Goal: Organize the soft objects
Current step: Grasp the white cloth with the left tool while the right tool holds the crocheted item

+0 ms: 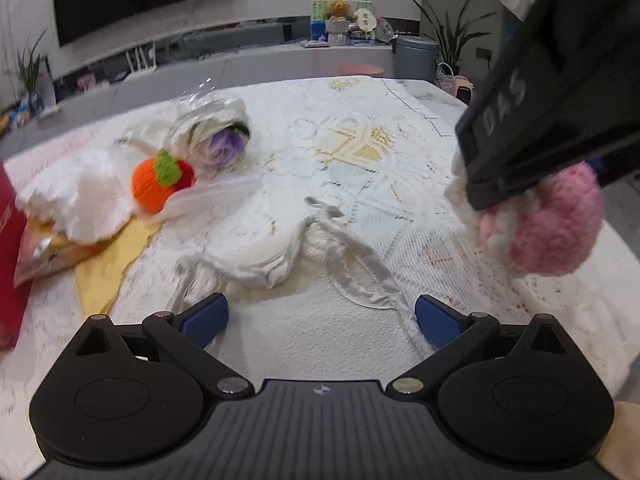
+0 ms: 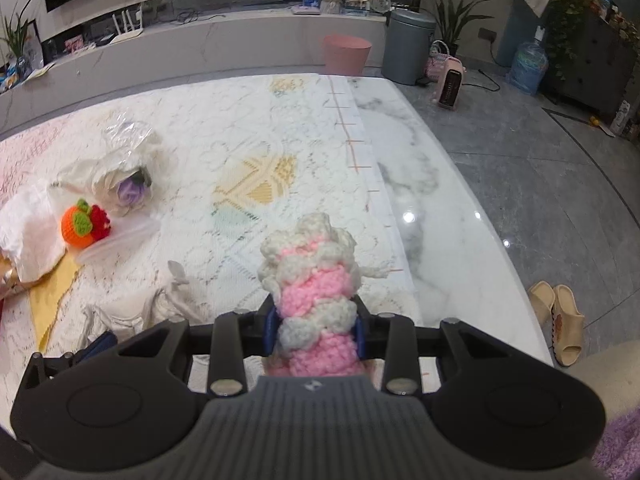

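The pink-and-white crocheted toy [image 2: 316, 300] is clamped in the right gripper [image 2: 316, 330], above the lace cloth [image 2: 248, 152] on the desk [image 2: 440, 208]. Left of the toy, the left gripper [image 1: 322, 320] stands wide apart over a white drawstring pouch [image 1: 280, 256], gripping nothing. Further left lies an orange-and-red knitted fruit [image 1: 160, 180].

You have open cloth across the middle of the worktop [image 2: 248, 128]. The white drawstring pouch [image 1: 280, 252] lies just ahead of your left gripper [image 1: 320, 316]; the knitted fruit [image 1: 160, 184] and plastic-wrapped bundle [image 1: 212, 136] crowd the left.

Both wrist cameras look steeply down and forward, close over the lace-covered table [image 1: 360, 152], facing the far TV wall; both share the crocheted orange fruit [image 2: 78, 224] at left
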